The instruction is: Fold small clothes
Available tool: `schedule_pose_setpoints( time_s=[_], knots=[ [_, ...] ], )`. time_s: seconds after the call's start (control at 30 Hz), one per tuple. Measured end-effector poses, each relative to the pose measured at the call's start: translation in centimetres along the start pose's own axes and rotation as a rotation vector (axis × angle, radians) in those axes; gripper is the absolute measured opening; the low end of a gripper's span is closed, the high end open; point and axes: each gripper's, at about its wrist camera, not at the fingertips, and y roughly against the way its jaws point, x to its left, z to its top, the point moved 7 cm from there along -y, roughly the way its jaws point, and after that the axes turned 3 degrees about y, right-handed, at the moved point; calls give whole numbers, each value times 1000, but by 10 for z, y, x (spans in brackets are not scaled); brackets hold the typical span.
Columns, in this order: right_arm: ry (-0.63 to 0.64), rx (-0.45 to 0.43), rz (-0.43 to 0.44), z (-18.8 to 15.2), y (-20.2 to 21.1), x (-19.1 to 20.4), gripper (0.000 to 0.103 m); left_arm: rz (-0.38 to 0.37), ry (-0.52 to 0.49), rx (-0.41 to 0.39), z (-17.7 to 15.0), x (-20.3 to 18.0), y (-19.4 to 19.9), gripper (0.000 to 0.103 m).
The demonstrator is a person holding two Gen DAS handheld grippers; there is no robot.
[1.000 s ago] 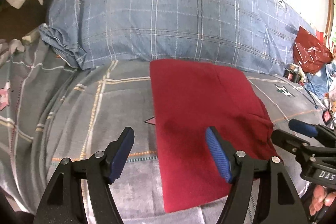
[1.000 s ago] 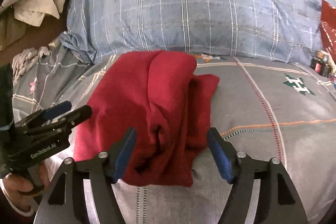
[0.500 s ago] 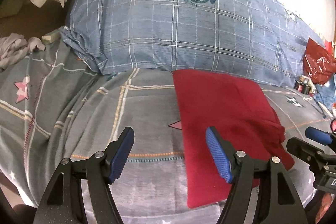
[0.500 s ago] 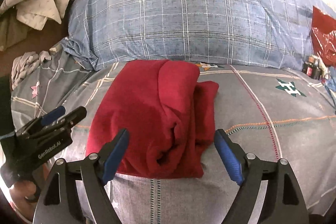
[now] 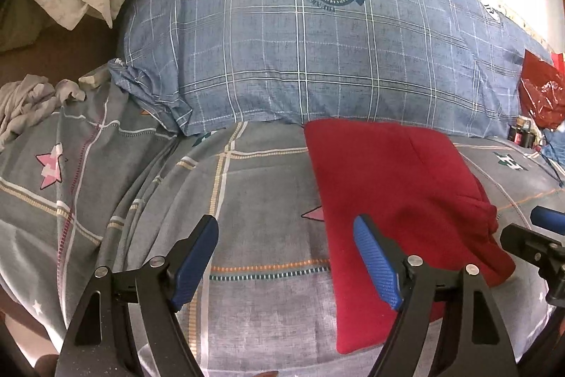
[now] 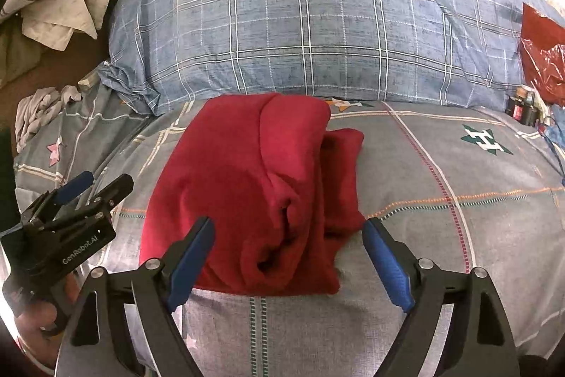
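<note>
Left wrist view. The left tool [image 5: 284,258] stands wide open at the bottom of the frame and has hold of nothing; the bed cover [image 5: 247,207] lies bare between its fingers. Its right finger overlaps the left edge of the red garment [image 5: 399,200], but whether it touches the cloth cannot be told. The garment lies flat on the bed in the centre right of the frame, its far edge against the blue checked pillow [image 5: 317,59]. Its left edge is straight; its right side ends in a bunched lump. Part of the right tool shows at the right edge of the frame, just beside that lump.

Right wrist view. The right tool [image 6: 289,258] is likewise wide open and empty, its fingers straddling the near end of the red garment [image 6: 247,186] in the lower centre. The garment is a folded bundle: one smooth panel on the left, a rolled and creased layer on the right with a loose pocket at the near end. The left tool [image 6: 95,184] sits at the left edge, apart from the cloth and open, gripped by a hand [image 6: 39,317].

Assessment. The folding appears largely done, since the garment is compact and released. The right-hand layer is untidy; squaring it, or a final fold, appears to remain. Loose clothes [image 6: 39,108] lie at the left edge, unfolded.
</note>
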Motion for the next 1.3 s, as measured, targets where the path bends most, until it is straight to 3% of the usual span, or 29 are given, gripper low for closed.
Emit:
schedule_pose_setpoints(
  time_s=[1.3],
  knots=[
    [38,53,4,-7,-26,10,88,4,-10,3,-1,-3,-8,79]
  ],
)
